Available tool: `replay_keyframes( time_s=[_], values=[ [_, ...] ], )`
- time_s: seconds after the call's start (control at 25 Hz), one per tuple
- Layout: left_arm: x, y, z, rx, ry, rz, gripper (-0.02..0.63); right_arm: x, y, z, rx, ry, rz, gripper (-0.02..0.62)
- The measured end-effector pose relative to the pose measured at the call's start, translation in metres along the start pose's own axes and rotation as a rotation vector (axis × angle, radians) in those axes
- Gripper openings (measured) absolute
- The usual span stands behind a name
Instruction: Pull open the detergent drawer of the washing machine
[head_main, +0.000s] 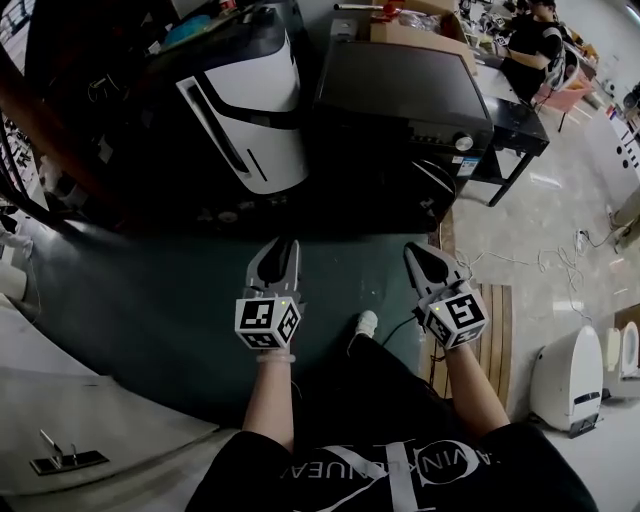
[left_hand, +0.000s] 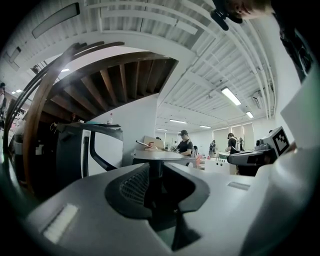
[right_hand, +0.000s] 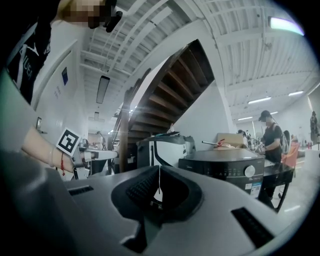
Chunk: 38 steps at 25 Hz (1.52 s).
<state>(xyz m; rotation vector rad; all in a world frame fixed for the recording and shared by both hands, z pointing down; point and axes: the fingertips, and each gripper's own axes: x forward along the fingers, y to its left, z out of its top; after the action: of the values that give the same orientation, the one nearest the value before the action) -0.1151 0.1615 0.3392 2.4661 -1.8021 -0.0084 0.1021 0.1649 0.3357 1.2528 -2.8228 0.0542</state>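
**Drawer not yet reached**

The left gripper (head_main: 284, 246) holds its fingers a little apart, empty; the right gripper (head_main: 414, 250) has its fingers together, empty; both are well short of the washing machine (head_main: 400, 85) ahead; its drawer seems shut, so the whole pull remains.

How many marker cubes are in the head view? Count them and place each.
2. One marker cube sits on the left claw, left of centre; the other sits on the right claw, right of centre. None seems hidden.
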Motion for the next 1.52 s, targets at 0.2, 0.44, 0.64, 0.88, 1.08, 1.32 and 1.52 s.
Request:
replay_keyframes(
  time_s=[0.2,0.44,0.64,0.88,1.08,1.32,1.52],
  values=[
    [0.038,0.020,-0.009,-0.014,0.021,0.005,0.067,0.039,-0.020,-0.007,0.009,0.018,0.000,0.012],
    [0.084,0.044,-0.016,-0.012,0.046,0.003,0.067,0.088,-0.043,-0.018,0.032,0.050,0.011,0.012],
    [0.124,0.061,-0.021,-0.016,0.064,0.003,0.067,0.127,-0.063,-0.025,0.036,0.076,0.035,0.012],
    [0.173,0.070,-0.033,-0.029,0.101,-0.015,0.067,0.166,-0.091,-0.038,0.050,0.108,0.039,0.012],
    [0.208,0.072,-0.046,-0.045,0.128,-0.031,0.067,0.188,-0.113,-0.050,0.060,0.130,0.041,0.012],
    [0.243,0.071,-0.062,-0.062,0.161,-0.051,0.067,0.207,-0.135,-0.060,0.071,0.151,0.045,0.012],
    [0.265,0.071,-0.074,-0.087,0.174,-0.070,0.067,0.219,-0.144,-0.069,0.073,0.161,0.057,0.012]
  ],
)
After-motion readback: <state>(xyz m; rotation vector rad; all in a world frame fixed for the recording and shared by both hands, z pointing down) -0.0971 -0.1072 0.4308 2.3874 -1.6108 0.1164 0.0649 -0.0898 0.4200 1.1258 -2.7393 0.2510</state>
